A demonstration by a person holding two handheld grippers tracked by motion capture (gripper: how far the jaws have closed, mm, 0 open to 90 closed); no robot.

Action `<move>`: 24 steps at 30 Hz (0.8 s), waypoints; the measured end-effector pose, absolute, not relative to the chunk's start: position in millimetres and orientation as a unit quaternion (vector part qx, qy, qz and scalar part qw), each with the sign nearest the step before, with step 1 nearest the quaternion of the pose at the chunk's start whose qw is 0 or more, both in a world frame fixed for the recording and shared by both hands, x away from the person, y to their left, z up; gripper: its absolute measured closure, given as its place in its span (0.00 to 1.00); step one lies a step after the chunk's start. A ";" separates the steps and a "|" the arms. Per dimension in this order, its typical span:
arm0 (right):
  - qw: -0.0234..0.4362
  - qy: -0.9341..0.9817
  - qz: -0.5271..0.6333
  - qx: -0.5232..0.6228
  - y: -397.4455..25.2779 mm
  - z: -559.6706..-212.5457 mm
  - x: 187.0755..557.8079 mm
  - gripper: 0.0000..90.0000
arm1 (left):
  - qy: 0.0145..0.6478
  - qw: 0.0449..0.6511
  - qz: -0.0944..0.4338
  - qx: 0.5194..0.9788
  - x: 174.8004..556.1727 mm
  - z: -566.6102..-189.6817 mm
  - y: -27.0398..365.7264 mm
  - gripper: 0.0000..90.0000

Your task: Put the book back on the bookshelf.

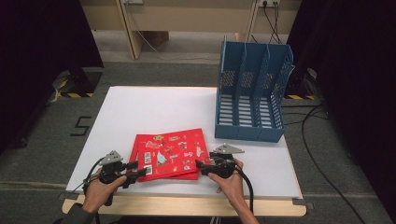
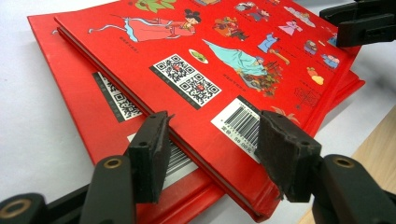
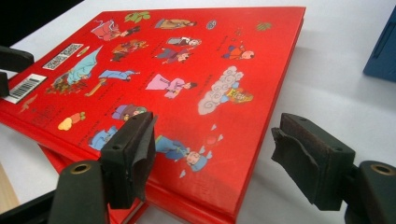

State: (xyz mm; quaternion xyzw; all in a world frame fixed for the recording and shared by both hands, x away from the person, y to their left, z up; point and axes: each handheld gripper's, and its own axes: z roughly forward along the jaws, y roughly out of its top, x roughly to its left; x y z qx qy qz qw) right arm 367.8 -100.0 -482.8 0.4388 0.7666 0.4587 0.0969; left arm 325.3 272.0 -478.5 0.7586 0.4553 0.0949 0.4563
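Two red picture books lie stacked near the front of the white table (image 1: 154,107). The top book (image 1: 170,151) shows cartoon figures, QR codes and a barcode (image 2: 224,51); it sits askew on the lower book (image 2: 79,98). My left gripper (image 1: 133,170) is open at the stack's front left corner, its jaws straddling the top book's barcode corner (image 2: 215,158). At the opposite front corner my right gripper (image 1: 200,164) is open, one jaw over the cover and the other beside the book's edge (image 3: 215,158).
A blue three-slot file holder (image 1: 252,93) stands at the table's back right, its corner visible in the right gripper view (image 3: 383,51). The wooden front edge (image 1: 187,205) runs just behind my hands. Bare white surface lies at the back left.
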 end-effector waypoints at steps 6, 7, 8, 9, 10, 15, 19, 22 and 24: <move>0.076 0.763 0.463 0.445 -97.6 -485.5 368.7 0.29 | 0.453 0.457 0.094 0.759 325.1 -478.7 271.3 0.49; 0.073 0.763 0.462 0.445 -97.7 -485.5 369.0 0.29 | 0.453 0.456 0.095 0.760 325.1 -478.5 271.4 0.49; 0.070 0.763 0.462 0.447 -98.0 -485.9 369.4 0.28 | 0.453 0.457 0.094 0.760 325.1 -478.7 271.3 0.49; 0.066 0.760 0.463 0.451 -98.4 -486.8 370.3 0.27 | 0.453 0.456 0.094 0.760 325.1 -478.5 271.4 0.49; 0.059 0.756 0.466 0.455 -99.3 -488.2 371.1 0.27 | 0.453 0.456 0.094 0.760 325.1 -478.5 271.3 0.49; 0.025 0.742 0.474 0.474 -101.5 -491.7 373.0 0.27 | 0.454 0.454 0.094 0.761 325.1 -478.2 271.0 0.49; 0.027 0.741 0.471 0.477 -100.9 -490.4 372.9 0.28 | 0.455 0.454 0.095 0.760 325.0 -478.5 270.9 0.49; 0.028 0.737 0.471 0.484 -100.7 -488.8 372.6 0.31 | 0.458 0.454 0.097 0.759 324.5 -479.0 270.4 0.49; 0.017 0.727 0.476 0.495 -101.7 -487.3 373.2 0.31 | 0.461 0.455 0.096 0.756 324.4 -479.9 270.5 0.49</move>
